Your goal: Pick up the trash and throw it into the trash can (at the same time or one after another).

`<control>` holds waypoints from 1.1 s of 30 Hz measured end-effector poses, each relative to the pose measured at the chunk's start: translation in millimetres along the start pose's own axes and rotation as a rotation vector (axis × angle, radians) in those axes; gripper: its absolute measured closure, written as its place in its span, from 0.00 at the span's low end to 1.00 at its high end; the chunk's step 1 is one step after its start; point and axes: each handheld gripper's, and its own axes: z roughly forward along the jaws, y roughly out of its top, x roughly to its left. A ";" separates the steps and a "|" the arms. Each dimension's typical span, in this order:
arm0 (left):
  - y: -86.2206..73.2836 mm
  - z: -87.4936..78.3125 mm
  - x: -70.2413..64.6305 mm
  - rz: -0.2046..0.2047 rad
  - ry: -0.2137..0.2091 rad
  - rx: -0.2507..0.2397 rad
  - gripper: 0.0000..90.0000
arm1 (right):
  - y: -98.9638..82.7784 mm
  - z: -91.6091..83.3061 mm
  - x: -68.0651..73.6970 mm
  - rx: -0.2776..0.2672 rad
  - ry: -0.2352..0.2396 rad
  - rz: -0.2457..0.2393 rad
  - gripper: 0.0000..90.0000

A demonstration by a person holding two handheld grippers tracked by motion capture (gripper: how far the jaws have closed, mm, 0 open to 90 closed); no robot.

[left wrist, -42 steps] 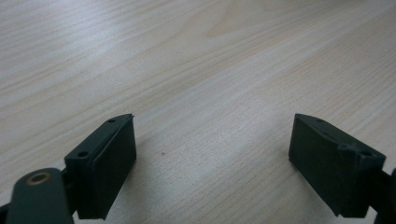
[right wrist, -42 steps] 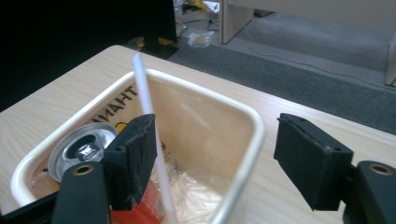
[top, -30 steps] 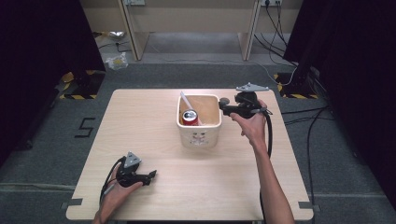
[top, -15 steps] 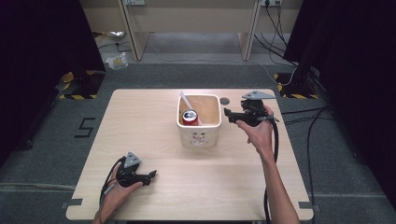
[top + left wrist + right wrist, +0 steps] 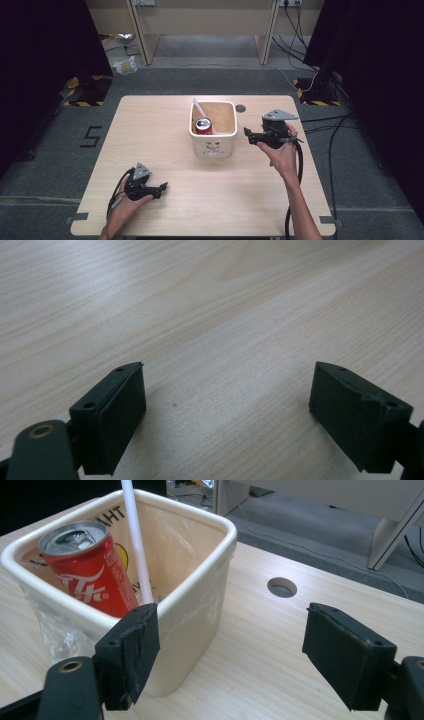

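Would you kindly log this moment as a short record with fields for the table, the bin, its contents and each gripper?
table: light wood, with a round hole
bin: cream square tub, mid-table
contents: red can, tilted; white stick leaning in the bin
left gripper: open, over bare wood, near front edge
right gripper: open, beside the bin, holding nothing

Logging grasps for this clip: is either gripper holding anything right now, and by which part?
Nothing is held. The left gripper is open over bare table; the right gripper is open beside the cream bin.
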 end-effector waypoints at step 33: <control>0.0 0.0 -0.1 0.001 0.000 0.000 0.16 | -33.4 -14.3 4.8 0.022 -0.009 -0.004 0.25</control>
